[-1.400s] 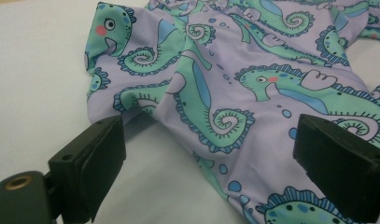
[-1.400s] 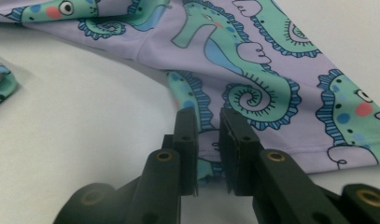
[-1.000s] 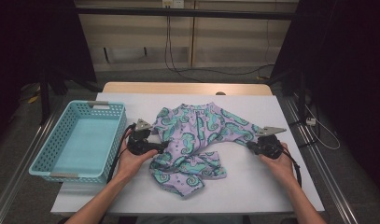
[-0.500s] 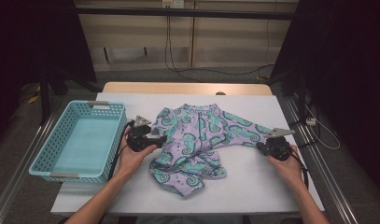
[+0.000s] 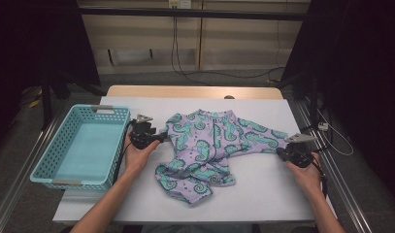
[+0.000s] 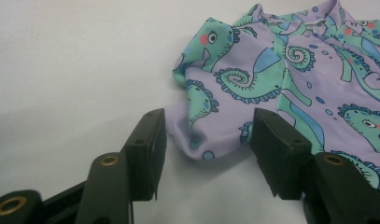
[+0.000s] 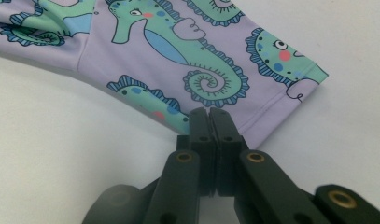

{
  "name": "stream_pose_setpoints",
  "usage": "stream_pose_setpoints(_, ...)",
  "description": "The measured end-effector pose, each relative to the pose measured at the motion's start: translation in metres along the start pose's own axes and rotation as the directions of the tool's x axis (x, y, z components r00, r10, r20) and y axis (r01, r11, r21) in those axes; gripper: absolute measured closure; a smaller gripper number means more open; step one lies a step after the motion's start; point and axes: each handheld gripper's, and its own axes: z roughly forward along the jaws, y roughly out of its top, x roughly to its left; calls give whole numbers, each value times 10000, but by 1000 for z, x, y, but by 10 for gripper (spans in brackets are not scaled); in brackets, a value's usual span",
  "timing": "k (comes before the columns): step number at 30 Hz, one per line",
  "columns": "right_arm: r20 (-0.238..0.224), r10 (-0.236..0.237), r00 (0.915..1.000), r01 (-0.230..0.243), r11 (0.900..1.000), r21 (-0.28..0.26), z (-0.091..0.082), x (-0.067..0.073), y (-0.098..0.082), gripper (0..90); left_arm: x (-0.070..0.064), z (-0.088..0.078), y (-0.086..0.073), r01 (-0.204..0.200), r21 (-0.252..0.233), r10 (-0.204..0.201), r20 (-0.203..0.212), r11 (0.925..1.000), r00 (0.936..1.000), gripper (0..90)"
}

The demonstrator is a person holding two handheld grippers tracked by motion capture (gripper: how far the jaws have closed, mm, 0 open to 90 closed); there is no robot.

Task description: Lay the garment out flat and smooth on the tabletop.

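spreading the seahorse garment flat on the table

the purple garment (image 5: pixel 209 150) with green seahorses lies crumpled in the middle of the white table (image 5: pixel 263 194), beside the empty blue basket (image 5: pixel 78 145). the right gripper (image 7: pixel 209 116) has its fingers pressed together on the edge of one sleeve (image 7: pixel 215 70) near the cuff, i think to keep this sleeve stretched out to the side so the cloth cannot slide back. the left gripper (image 6: pixel 206 135) has just been closing; its fingers (image 6: pixel 148 140) stand half spread around the bunched fold of the other sleeve (image 6: pixel 211 126), one on each side, not yet pressing it. probably it will pinch this fold and pull it toward the basket side, so both sleeves lie open. the lower part stays folded over itself.
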Motion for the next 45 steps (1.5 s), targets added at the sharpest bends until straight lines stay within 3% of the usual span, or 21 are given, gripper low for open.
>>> stream_pose_setpoints(5,-307,-23,9995,13,9994,-343,0,3,-1,844,1,5,4,-108,-18,108,-25,9999,9999,557)
stream_pose_setpoints(7,-478,-90,9988,61,9982,-599,-2,7,1,797,2,8,5,-91,-54,91,-21,9999,10000,635)
stream_pose_setpoints(9,-482,-93,9988,63,9980,-626,-2,8,2,783,1,13,4,-133,16,132,166,9999,9998,673)
stream_pose_setpoints(13,-604,-175,9980,137,9980,-621,0,13,3,766,-6,18,1,-497,325,492,173,9982,9986,754)
stream_pose_setpoints(15,-626,-213,9978,174,9979,-618,1,15,3,758,-6,18,0,-689,438,682,164,9967,9975,874)
stream_pose_setpoints(19,-635,-228,9977,187,9978,-639,1,16,3,752,-8,14,1,-789,468,782,176,9958,9968,896)
stream_pose_setpoints(24,-589,-202,9981,164,9978,-646,2,16,3,751,-22,-1,12,-1140,-403,1136,-113,9927,9935,897)
stream_pose_setpoints(27,-559,-206,9982,167,9975,-686,2,16,3,751,-28,-3,14,-1412,-504,1412,-50,9887,9900,897)
stream_pose_setpoints(28,-559,-206,9982,167,9975,-686,2,16,3,751,-34,-4,16,-1534,-624,1545,138,9862,9879,897)
stream_pose_setpoints(30,-541,-173,9984,134,9973,-719,2,15,3,751,-49,-3,20,-1939,-847,1992,592,9774,9782,896)
stream_pose_setpoints(31,-541,-173,9984,134,9973,-719,2,15,3,751,-49,-3,20,-1939,-847,1992,592,9774,9782,896)
stream_pose_setpoints(32,-558,-191,9983,151,9973,-719,2,15,4,750,-64,1,20,-2415,-793,2494,1139,9672,9617,895)
stream_pose_setpoints(33,-558,-191,9983,151,9973,-719,2,15,4,750,-64,1,20,-2415,-793,2494,1139,9672,9617,894)
stream_pose_setpoints(34,-576,-175,9982,132,9971,-744,1,16,4,748,-82,6,16,-3079,-642,3141,1399,9492,9390,893)
stream_pose_setpoints(36,-587,-182,9981,137,9971,-749,1,16,4,745,-97,13,11,-3734,-400,3739,1919,9268,9074,888)
stream_pose_setpoints(37,-583,-180,9981,136,9972,-737,2,15,3,744,-103,16,7,-4059,-324,4041,1946,9133,8937,880)
stream_pose_setpoints(39,-594,-206,9980,162,9972,-732,2,16,3,743,-110,19,3,-4283,-255,4226,2256,9033,8778,816)
stream_pose_setpoints(41,-624,-208,9978,162,9971,-737,1,16,3,739,-112,17,2,-4326,-191,4243,2383,9014,8736,727)
stream_pose_setpoints(43,-637,-201,9978,154,9971,-745,1,16,3,736,-110,15,3,-4265,-260,4200,2379,9041,8758,696)
stream_pose_setpoints(45,-620,-205,9979,158,9971,-748,2,16,3,735,-100,9,8,-3849,-464,3846,2349,9218,8927,675)
